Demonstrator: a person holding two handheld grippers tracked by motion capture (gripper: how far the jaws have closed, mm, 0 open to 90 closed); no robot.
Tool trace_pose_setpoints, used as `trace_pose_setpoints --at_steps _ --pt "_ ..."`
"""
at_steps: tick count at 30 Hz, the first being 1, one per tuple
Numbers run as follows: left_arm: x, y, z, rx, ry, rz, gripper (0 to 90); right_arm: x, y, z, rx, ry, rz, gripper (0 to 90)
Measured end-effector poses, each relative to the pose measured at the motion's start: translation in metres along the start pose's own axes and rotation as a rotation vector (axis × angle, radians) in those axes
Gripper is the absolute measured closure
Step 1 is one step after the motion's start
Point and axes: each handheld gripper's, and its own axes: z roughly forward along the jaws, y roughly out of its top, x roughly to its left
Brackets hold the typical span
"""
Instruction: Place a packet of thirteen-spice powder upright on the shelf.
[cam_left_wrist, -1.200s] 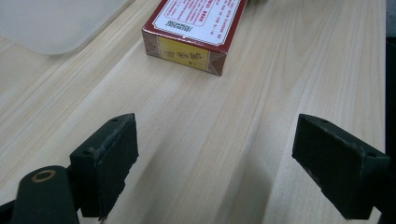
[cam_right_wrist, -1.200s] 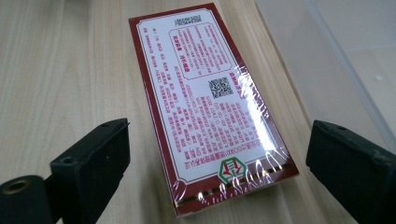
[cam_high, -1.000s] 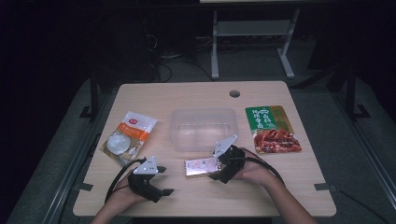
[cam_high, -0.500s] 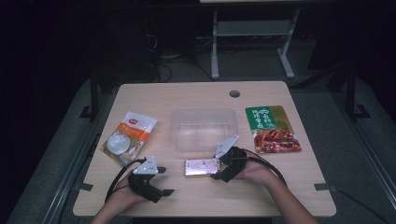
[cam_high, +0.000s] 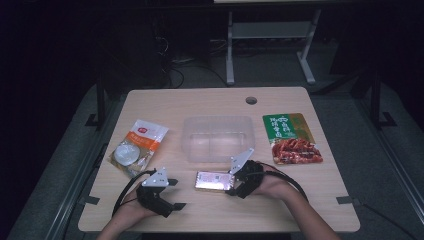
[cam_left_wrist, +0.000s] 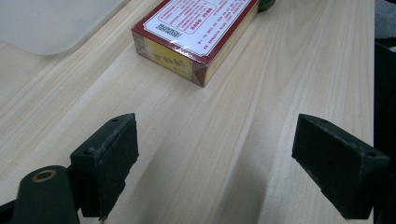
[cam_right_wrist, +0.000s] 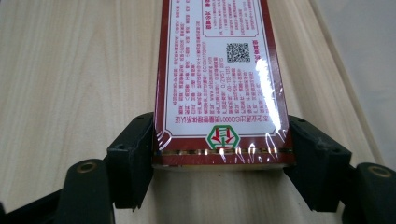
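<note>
Right tongs (cam_high: 231, 183): the two black pads sit flush against the long sides of a red-edged flat box (cam_high: 215, 180) at its near end, as the right gripper view shows; the jaws have just been closing and now clasp the box between them. The box (cam_right_wrist: 219, 79) lies flat on the worktop (cam_high: 210, 102), printed white face up, near the front edge and just to the near side of the clear plastic container (cam_high: 216, 138).

Left tongs (cam_high: 171, 194): jaws spread wide, nothing between them, released. In the left gripper view the pads (cam_left_wrist: 109, 156) hover over bare wood, with the box (cam_left_wrist: 196, 35) lying apart ahead of them and the frosted corner of the container (cam_left_wrist: 51, 23) beyond it.

Other items: an orange-and-white pouch (cam_high: 137, 146) at the left of the worktop, and a green-and-red food packet (cam_high: 291, 138) at the right, both well apart from either tongs.
</note>
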Motion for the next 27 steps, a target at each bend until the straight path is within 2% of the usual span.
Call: trace_pose_setpoints --at_steps 5,13,16,22,27 --pt "0.000 0.000 0.000 0.001 -0.001 0.001 14.0 0.002 0.001 0.000 0.008 0.002 -0.003 31.2" --pt "-0.001 0.000 0.001 0.008 -0.002 0.007 14.0 0.004 0.000 0.000 0.003 -0.008 0.018 31.8" --pt "-0.001 0.001 0.001 0.003 -0.002 0.006 14.2 0.005 -0.003 0.000 -0.027 -0.014 0.025 32.0" --pt "0.000 0.000 -0.001 0.001 -0.002 0.006 14.2 0.005 -0.006 -0.003 -0.033 -0.005 0.033 32.1" --pt "0.001 0.001 -0.002 -0.005 -0.005 0.015 14.2 0.005 -0.009 -0.014 -0.066 -0.007 0.043 32.2"
